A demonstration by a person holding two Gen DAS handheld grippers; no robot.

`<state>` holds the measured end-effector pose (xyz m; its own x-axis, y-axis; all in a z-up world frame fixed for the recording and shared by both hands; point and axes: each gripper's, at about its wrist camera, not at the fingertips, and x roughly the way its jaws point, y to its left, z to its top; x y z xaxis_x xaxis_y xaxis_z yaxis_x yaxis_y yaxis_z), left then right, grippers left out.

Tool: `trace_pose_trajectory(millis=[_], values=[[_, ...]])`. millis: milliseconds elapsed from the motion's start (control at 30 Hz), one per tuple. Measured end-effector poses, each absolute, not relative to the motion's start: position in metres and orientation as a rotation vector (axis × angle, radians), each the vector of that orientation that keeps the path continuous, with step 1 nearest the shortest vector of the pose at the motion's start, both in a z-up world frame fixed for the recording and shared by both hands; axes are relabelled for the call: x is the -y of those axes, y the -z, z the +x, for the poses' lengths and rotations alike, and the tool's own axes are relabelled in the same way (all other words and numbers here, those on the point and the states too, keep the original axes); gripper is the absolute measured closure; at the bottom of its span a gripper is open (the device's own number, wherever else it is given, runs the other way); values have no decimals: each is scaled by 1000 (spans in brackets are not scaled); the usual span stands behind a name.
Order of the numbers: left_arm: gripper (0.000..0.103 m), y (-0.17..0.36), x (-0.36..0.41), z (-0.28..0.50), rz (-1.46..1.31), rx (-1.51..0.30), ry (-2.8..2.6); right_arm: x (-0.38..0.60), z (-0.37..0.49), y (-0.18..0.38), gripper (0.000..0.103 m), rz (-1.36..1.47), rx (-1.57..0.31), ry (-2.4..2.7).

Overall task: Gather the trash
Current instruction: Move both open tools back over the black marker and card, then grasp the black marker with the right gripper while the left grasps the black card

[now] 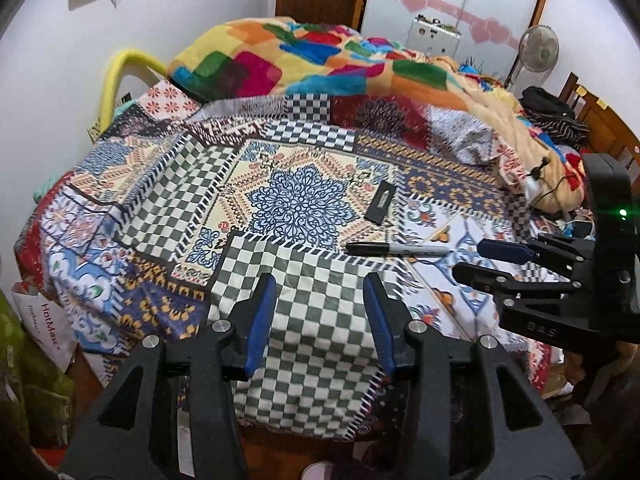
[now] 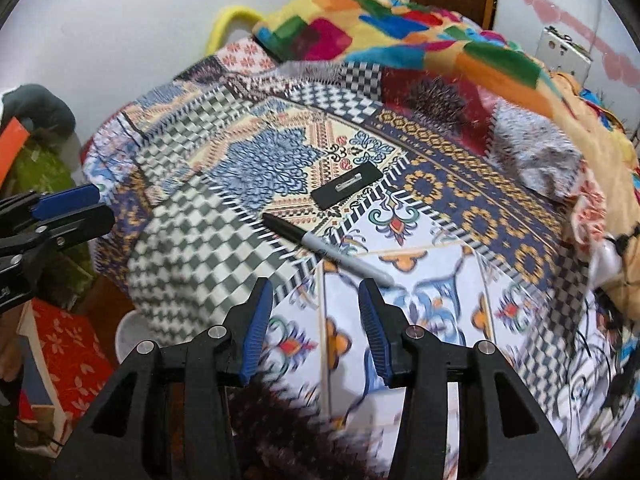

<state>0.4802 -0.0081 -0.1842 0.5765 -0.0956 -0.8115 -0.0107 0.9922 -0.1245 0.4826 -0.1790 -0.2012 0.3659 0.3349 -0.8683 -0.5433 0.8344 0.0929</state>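
A black and grey marker pen lies on the patterned bedsheet; it also shows in the right wrist view. A flat black rectangular card lies just beyond it, and shows in the right wrist view. My left gripper is open and empty, low over the bed's near edge. My right gripper is open and empty, just short of the marker's grey end. It enters the left wrist view from the right, close to the marker's tip.
A multicoloured blanket is heaped at the far side of the bed. Clothes and cables lie at the right. A white bag and green bags stand on the floor at left. A red patterned box sits below.
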Motion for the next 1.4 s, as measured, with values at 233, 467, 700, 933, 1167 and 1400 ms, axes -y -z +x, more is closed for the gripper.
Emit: trace_pose_trajectory(millis=[233, 467, 700, 933, 1167, 1400], values=[[59, 224, 1, 511, -149, -1013, 58, 147, 518, 239, 62, -322, -1093, -624], [59, 246, -1, 520, -152, -1044, 61, 133, 518, 255, 73, -384, -1090, -679], [59, 248, 2, 524, -161, -1050, 69, 143, 506, 255, 92, -325, -1094, -722], [59, 243, 24, 552, -152, -1053, 140, 189, 506, 230, 92, -170, -1045, -577], [59, 258, 67, 603, -81, -1079, 241, 232, 519, 216, 92, -107, -992, -426], [66, 278, 94, 640, 35, -1076, 283, 253, 528, 219, 92, -33, -986, -385]])
